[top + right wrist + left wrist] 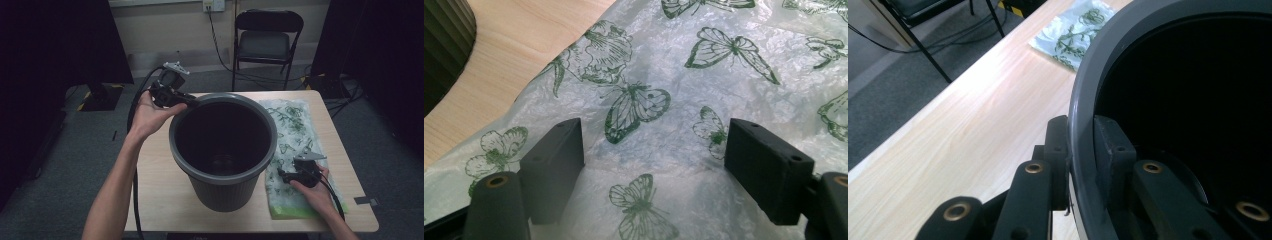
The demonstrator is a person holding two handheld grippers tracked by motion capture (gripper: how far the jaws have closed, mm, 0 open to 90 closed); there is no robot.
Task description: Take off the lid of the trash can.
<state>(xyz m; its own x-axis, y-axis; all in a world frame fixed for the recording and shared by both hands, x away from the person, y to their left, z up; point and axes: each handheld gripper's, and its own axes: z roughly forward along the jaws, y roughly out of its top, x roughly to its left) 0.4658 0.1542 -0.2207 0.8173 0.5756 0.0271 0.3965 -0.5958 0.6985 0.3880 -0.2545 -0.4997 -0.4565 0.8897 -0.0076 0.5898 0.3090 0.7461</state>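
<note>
I have the left gripper (186,101) clamped on the rim of the bin (223,150), one jaw outside the wall and one inside, both pressing it. The bin stands upright in the middle of the table (160,190). My right gripper (656,165) rests over the butterfly-print bag (704,75), jaws wide apart with nothing between the pads but the plastic beneath. The bag lies flat just right of the bin, along the table's right side.

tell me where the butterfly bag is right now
In the high view the butterfly-print bag lies flat on the table's right side, just right of the grey bin, with the right gripper open just above it.
</note>
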